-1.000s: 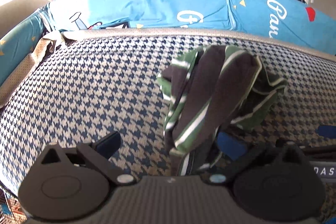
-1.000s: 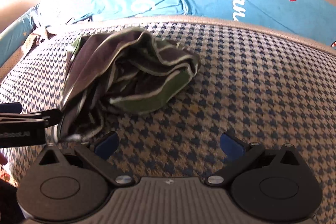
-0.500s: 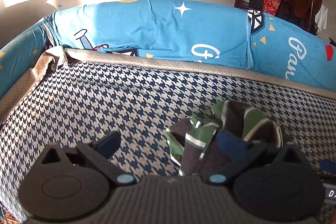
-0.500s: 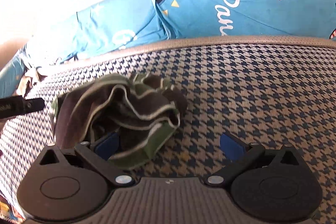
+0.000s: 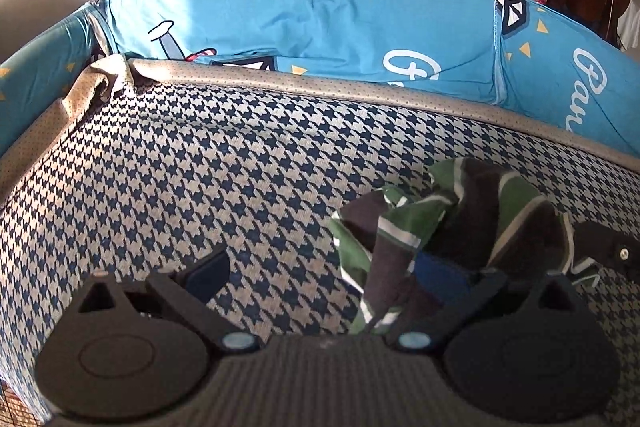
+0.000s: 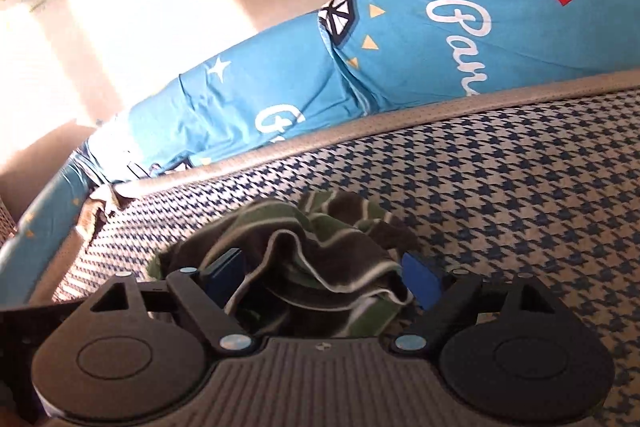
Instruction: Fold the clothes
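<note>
The crumpled striped garment [image 6: 320,259] on the houndstooth cushion [image 6: 520,187] lies bunched between the right gripper [image 6: 320,279]'s closing, not-yet-pinching jaws, while the open left gripper [image 5: 320,275] flanks its left edge.

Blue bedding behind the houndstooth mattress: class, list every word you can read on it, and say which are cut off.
"Par", white script on the blue bedding, cut off at the frame edge.
A second white script word lower on the same bedding is hidden by the mattress edge; unreadable.
</note>
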Demonstrator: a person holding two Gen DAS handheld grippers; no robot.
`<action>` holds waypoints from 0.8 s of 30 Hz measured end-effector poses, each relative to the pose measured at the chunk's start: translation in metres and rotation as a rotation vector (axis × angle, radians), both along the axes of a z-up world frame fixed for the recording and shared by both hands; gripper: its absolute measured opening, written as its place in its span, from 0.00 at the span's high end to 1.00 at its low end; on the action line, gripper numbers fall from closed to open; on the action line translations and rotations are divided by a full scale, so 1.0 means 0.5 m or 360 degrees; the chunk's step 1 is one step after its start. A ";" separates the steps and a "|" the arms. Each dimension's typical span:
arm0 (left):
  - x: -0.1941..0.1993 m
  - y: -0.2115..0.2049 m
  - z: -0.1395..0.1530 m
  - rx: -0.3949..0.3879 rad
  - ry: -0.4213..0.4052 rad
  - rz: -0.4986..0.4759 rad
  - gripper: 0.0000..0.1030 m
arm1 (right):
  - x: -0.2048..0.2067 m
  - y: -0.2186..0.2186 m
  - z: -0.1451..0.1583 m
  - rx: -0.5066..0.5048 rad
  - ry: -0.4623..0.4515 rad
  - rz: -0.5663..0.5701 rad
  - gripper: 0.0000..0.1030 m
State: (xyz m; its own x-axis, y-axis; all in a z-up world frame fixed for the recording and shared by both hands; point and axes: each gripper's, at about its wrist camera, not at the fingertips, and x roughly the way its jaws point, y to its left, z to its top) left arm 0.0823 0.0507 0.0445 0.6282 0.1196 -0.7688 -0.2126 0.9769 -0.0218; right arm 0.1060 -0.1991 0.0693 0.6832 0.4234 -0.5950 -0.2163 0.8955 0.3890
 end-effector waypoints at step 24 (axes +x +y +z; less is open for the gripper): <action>-0.009 -0.008 0.008 -0.0083 -0.0035 -0.0086 0.00 | -0.017 0.016 -0.018 -0.0142 -0.0079 -0.0003 0.92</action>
State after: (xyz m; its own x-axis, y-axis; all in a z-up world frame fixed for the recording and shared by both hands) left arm 0.0780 0.0469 0.0483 0.6495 0.0455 -0.7590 -0.1587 0.9843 -0.0768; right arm 0.0975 -0.1913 0.0604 0.7135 0.3688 -0.5958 -0.2315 0.9266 0.2964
